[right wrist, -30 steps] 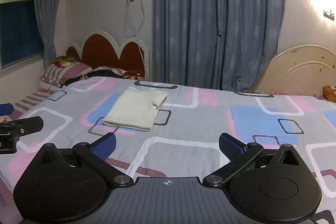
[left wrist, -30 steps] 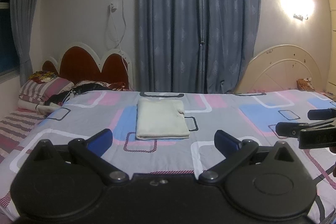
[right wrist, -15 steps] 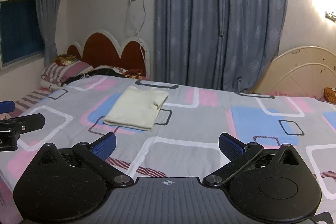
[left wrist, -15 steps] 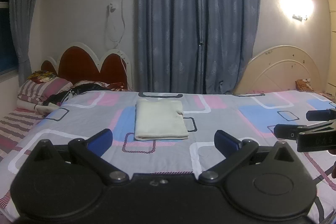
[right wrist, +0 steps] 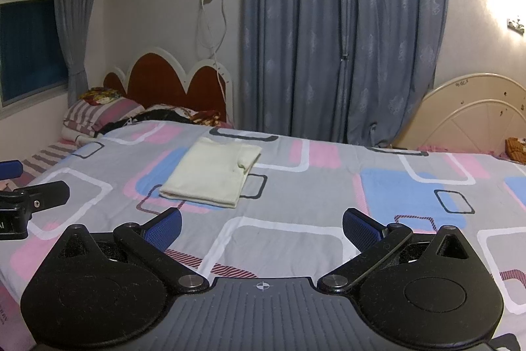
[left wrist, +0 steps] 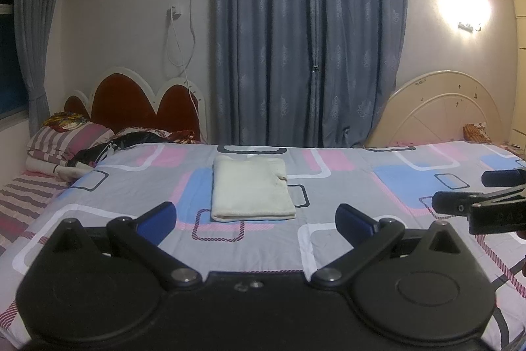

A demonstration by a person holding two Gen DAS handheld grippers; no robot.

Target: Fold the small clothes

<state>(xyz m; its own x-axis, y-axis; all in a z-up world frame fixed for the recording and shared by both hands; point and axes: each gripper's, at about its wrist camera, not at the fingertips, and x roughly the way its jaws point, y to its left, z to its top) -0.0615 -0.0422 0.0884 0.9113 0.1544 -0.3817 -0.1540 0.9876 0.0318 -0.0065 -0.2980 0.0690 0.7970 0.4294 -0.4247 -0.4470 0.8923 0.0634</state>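
Ahead of both grippers, on the bedspread (left wrist: 328, 239), your cloth (left wrist: 251, 189) lies flat as a neat cream rectangle, so I judge this piece folded. If more folding is wanted, you'd reach forward to its near edge. Your left gripper (left wrist: 256, 219) is spread wide and holds nothing; your right gripper (right wrist: 263, 227) is just as wide, empty, touching nothing, well short of the cloth.
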